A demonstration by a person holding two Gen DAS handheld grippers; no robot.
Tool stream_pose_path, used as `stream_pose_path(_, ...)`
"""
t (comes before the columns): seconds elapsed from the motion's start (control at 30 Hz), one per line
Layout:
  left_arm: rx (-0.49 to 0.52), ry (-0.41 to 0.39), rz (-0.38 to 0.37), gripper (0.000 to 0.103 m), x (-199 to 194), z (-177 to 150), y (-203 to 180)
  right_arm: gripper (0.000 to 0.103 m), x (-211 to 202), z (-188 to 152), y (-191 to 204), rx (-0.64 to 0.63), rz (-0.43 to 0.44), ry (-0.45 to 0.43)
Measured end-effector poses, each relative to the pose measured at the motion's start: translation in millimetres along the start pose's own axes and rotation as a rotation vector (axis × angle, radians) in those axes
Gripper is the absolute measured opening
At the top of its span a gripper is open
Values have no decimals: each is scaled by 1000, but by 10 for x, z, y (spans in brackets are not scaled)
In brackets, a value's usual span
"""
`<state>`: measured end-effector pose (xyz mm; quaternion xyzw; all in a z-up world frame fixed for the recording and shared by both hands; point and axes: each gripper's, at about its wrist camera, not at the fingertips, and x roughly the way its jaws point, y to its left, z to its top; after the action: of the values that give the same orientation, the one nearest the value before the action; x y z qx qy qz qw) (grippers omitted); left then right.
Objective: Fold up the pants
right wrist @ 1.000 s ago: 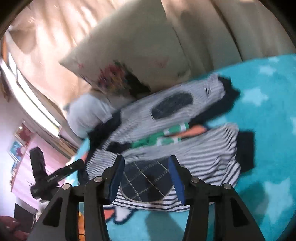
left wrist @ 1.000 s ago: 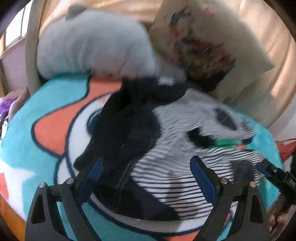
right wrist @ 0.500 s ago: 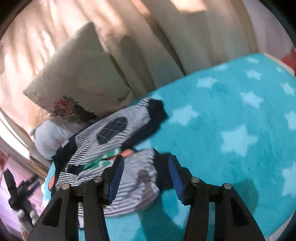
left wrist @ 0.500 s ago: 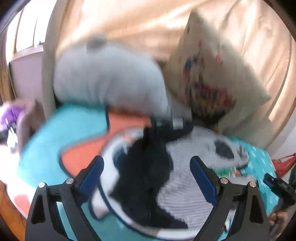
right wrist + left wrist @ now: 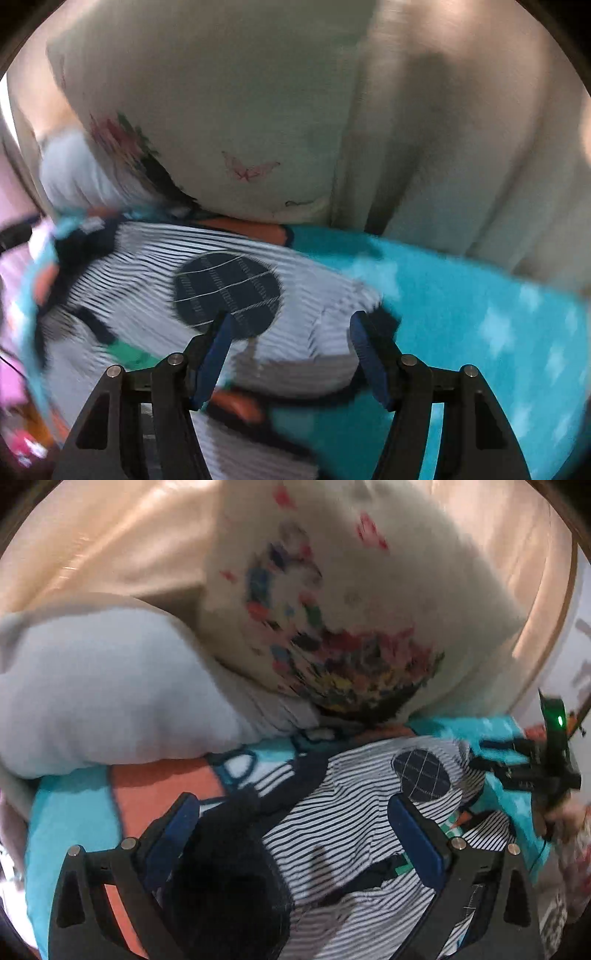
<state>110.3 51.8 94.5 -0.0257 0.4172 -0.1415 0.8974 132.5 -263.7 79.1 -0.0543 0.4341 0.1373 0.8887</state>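
The pants [image 5: 343, 823] are black-and-white striped with navy oval knee patches and a dark waistband, lying rumpled on a turquoise blanket. In the left wrist view my left gripper [image 5: 295, 834] is open, hovering low over the waist end, with the dark waistband [image 5: 229, 871] between its fingers. My right gripper [image 5: 535, 768] shows at the far right edge there. In the right wrist view my right gripper [image 5: 290, 350] is open just above a striped leg [image 5: 288, 332], near a knee patch [image 5: 227, 291] and the dark cuff [image 5: 384, 321].
A cream floral pillow [image 5: 351, 602] and a pale grey pillow [image 5: 103, 690] lean against beige curtains right behind the pants. The turquoise star blanket [image 5: 480, 306] stretches out to the right; an orange patch [image 5: 162, 782] lies left of the waist.
Both grippers have come down and forward close to the pants. The right one swung from the blanket back onto the far leg's cuff end. Both stay open.
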Motion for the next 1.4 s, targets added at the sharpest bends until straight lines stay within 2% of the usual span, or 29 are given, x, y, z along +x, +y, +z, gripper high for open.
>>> stream_pose_path(0.1, 44, 74, 4, 102, 306, 69, -11, 69, 250, 160, 15, -71, -21, 41)
stream_pose_path(0.3, 50, 140, -2, 102, 752, 192, 165, 69, 728, 370, 21, -157, -26, 109)
stream_pose_path(0.47, 80, 242, -11, 102, 1073, 165, 240, 70, 995, 471, -45, -160, 51, 143)
stream_pose_path(0.6, 73, 310, 1, 99, 1267, 151, 280, 78, 1061, 490, -107, -159, 102, 139)
stream_pose_path(0.63, 76, 297, 15, 95, 1260, 157, 272, 79, 1069, 486, -113, -155, 114, 145)
stream_pose_path(0.7, 76, 280, 14, 71, 1206, 173, 252, 80, 1047, 459, -107, -153, 154, 170)
stream_pose_path(0.73, 69, 278, 12, 49, 1182, 183, 252, 77, 1024, 435, -86, -165, 168, 177)
stream_pose_path(0.77, 59, 281, 2, 24, 1162, 194, 252, 68, 1009, 409, -66, -175, 168, 180)
stream_pose_path(0.8, 35, 292, -34, 14, 1139, 202, 256, 60, 992, 392, -47, -183, 163, 178)
stream_pose_path(0.83, 22, 296, -41, 7, 1123, 204, 250, 29, 967, 387, -42, -180, 165, 170)
stream_pose_path(0.87, 20, 289, -24, 7, 1086, 207, 226, 6, 932, 393, -57, -151, 192, 169)
stream_pose_path(0.93, 32, 266, 2, 6, 978, 200, 151, 6, 870, 409, -74, -120, 189, 159)
stream_pose_path(1.03, 37, 216, 1, 6, 692, 200, 55, 6, 667, 392, -41, -124, 157, 115)
stream_pose_path(1.13, 46, 147, -2, 6, 289, 165, -42, 6, 294, 333, 18, -110, 144, 59)
stream_pose_path(1.3, 82, 38, 4, 6, -360, -26, -188, 6, -394, 40, 142, -97, 141, -54)
stream_pose_path(1.37, 97, 5, 15, 6, -473, -64, -189, 6, -548, -35, 191, -96, 146, -83)
stream_pose_path(1.4, 101, -11, 19, 6, -570, -204, -234, 6, -650, -111, 239, -93, 151, -100)
